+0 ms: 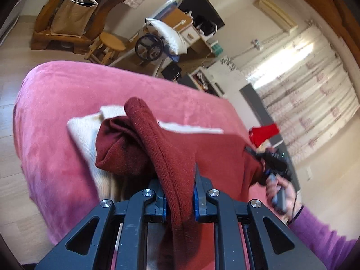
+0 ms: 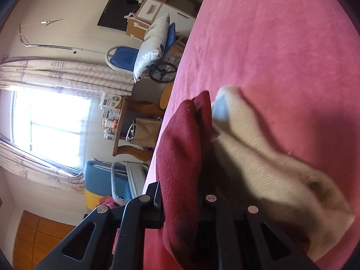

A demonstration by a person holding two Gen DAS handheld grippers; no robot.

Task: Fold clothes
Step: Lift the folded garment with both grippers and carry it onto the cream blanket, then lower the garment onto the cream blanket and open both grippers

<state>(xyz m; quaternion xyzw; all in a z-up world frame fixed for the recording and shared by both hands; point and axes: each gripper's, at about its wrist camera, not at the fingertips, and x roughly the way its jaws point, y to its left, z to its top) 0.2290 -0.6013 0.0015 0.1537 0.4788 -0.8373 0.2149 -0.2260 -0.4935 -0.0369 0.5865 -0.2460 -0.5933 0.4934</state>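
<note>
A dark red knit garment (image 1: 157, 144) hangs stretched between both grippers over a pink bed (image 1: 67, 94). My left gripper (image 1: 178, 193) is shut on a thick ribbed fold of it. In the left wrist view the right gripper (image 1: 258, 155), held by a hand in a purple sleeve, pinches the garment's far corner. In the right wrist view my right gripper (image 2: 182, 193) is shut on a bunched fold of the red garment (image 2: 182, 148). A cream knit garment (image 1: 87, 132) lies on the bed under the red one, and shows again as the cream garment (image 2: 258, 157) at the right.
The pink bed cover (image 2: 281, 56) fills most of the right wrist view. Beyond the bed stand a wooden stool (image 1: 111, 42), a wooden table with a paper bag (image 1: 72, 18), and a wheelchair holding a white pillow (image 1: 168, 33). Curtains (image 1: 310, 94) cover the bright window.
</note>
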